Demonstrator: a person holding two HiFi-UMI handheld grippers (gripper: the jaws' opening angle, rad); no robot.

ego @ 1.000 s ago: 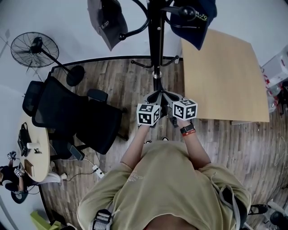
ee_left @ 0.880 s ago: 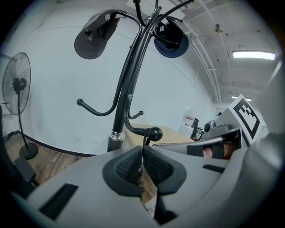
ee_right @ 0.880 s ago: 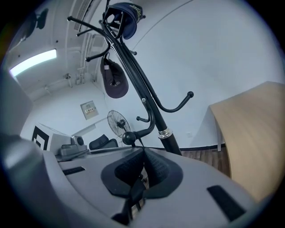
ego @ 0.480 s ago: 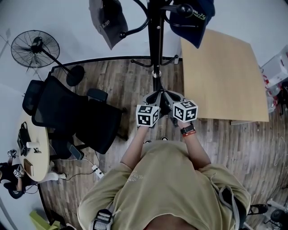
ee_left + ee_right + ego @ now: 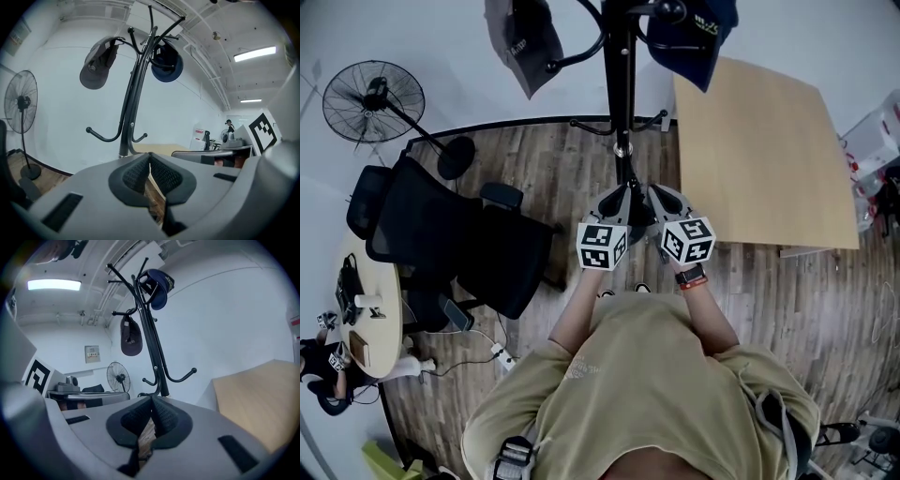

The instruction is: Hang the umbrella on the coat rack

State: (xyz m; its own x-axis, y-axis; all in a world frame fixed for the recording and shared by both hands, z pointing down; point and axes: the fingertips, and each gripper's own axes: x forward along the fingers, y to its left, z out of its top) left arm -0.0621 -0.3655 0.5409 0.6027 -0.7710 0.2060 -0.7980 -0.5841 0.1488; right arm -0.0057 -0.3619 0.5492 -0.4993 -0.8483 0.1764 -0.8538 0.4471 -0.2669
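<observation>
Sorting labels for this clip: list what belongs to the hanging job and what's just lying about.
Job: coat rack, left gripper, right gripper, both shut and empty; no umbrella in view.
Lying about: grey cap, navy cap, fan, office chair, wooden table.

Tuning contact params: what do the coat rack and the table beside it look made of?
Coat rack: likely metal tube with black semi-gloss paint; it is slim and bent, with a light streak along it.
Table: light wood or laminate, matte; even tan with no glare.

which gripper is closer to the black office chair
Left. The left gripper hangs just right of the black mesh office chair; the right gripper is farther right, next to the pale wooden tabletop.
</observation>
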